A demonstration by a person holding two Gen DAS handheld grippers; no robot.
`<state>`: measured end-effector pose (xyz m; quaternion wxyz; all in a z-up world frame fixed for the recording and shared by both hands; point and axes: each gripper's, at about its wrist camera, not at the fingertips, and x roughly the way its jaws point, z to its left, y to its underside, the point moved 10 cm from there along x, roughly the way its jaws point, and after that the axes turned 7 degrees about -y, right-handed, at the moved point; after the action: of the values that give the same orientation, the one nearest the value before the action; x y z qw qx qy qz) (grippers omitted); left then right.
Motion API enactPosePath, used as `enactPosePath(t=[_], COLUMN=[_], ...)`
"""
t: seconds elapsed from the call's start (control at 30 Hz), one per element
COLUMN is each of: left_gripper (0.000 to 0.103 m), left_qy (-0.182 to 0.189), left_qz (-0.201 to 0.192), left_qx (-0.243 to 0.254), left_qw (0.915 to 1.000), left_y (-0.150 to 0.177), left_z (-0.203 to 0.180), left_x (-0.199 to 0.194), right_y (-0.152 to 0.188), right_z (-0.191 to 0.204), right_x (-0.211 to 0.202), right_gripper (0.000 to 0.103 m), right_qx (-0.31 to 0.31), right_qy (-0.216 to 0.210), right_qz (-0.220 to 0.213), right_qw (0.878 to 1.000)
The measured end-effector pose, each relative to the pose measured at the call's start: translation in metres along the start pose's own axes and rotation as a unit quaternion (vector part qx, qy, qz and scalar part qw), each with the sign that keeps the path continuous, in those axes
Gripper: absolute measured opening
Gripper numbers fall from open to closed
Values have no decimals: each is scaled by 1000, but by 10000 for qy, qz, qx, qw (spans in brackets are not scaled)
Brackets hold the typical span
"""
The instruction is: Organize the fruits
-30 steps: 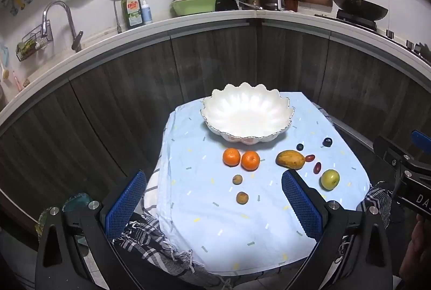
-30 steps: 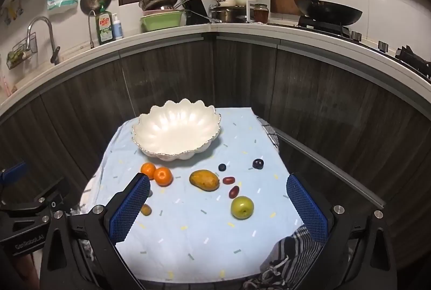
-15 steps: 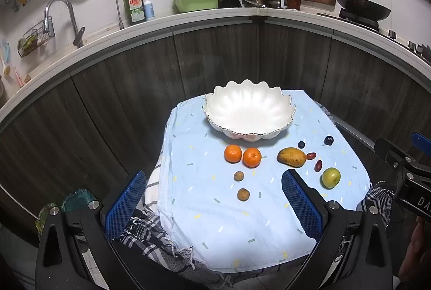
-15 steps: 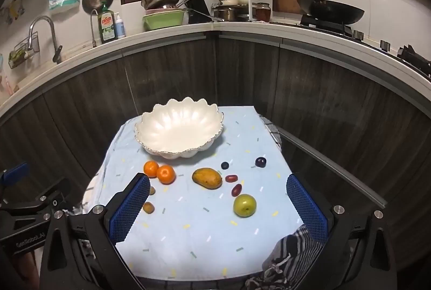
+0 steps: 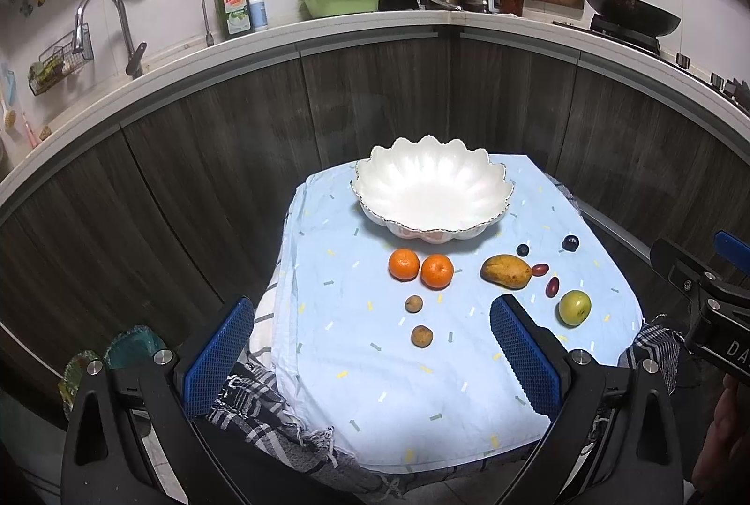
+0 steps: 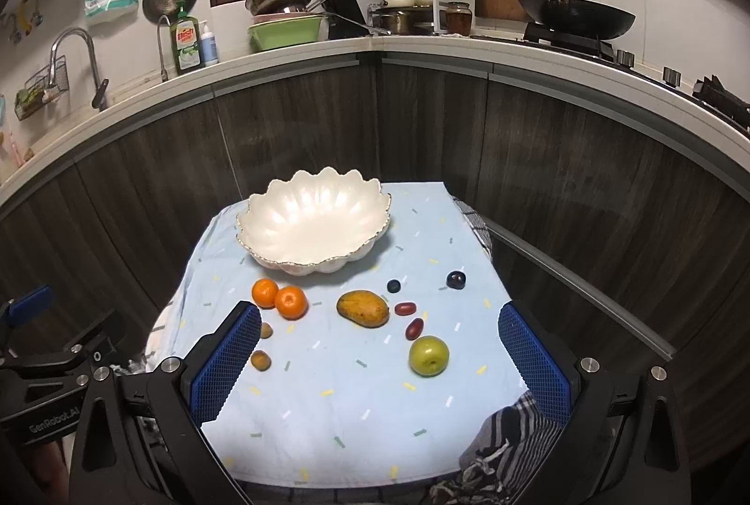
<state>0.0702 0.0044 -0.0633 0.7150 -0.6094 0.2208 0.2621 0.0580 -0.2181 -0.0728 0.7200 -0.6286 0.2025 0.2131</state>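
Spread wide, both the left gripper (image 5: 370,357) and right gripper (image 6: 379,359) are held near the scalloped white ceramic bowl (image 6: 313,223), which sits empty at the far side.

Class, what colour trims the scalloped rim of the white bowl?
A thin gold line edges the bowl's rim, clearest in the right wrist view.

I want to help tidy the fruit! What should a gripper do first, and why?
Probably lower the right gripper, open and empty, onto the green apple. It lies nearest, between the fingers, and the white bowl holds no fruit yet.
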Motion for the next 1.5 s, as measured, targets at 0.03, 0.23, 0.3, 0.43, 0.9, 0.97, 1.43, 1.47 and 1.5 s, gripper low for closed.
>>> enactPosePath(t=[0.03, 0.23, 0.3, 0.43, 0.9, 0.97, 1.43, 1.47, 1.5], left_gripper=[103, 103, 103, 103, 103, 103, 103, 103, 103], left_qy=[1, 8, 9, 7, 17, 16, 35, 39, 38], left_qz=[7, 30, 32, 19, 33, 32, 64, 65, 67], left_qx=[0, 2, 12, 12, 24, 22, 40, 39, 41], left_qw=[10000, 10000, 10000, 10000, 10000, 10000, 10000, 10000, 10000], left_y=[0, 1, 0, -1, 0, 0, 1, 1, 1], left_z=[-1, 0, 1, 1, -1, -1, -1, -1, -1], left_x=[0, 1, 1, 2, 3, 3, 6, 6, 6], right_y=[0, 0, 0, 0, 0, 0, 1, 0, 0], right_z=[0, 0, 0, 0, -1, 0, 0, -1, 0], right_x=[0, 0, 0, 0, 1, 1, 2, 2, 2], right_gripper=[103, 103, 103, 103, 103, 103, 103, 103, 103], right_qx=[2, 6, 7, 9, 20, 25, 33, 27, 29], right_qy=[-1, 0, 2, 2, -1, -2, -2, -5, -8], right_qz=[-3, 1, 0, 0, 9, 10, 11, 15, 17], right_qw=[10000, 10000, 10000, 10000, 10000, 10000, 10000, 10000, 10000])
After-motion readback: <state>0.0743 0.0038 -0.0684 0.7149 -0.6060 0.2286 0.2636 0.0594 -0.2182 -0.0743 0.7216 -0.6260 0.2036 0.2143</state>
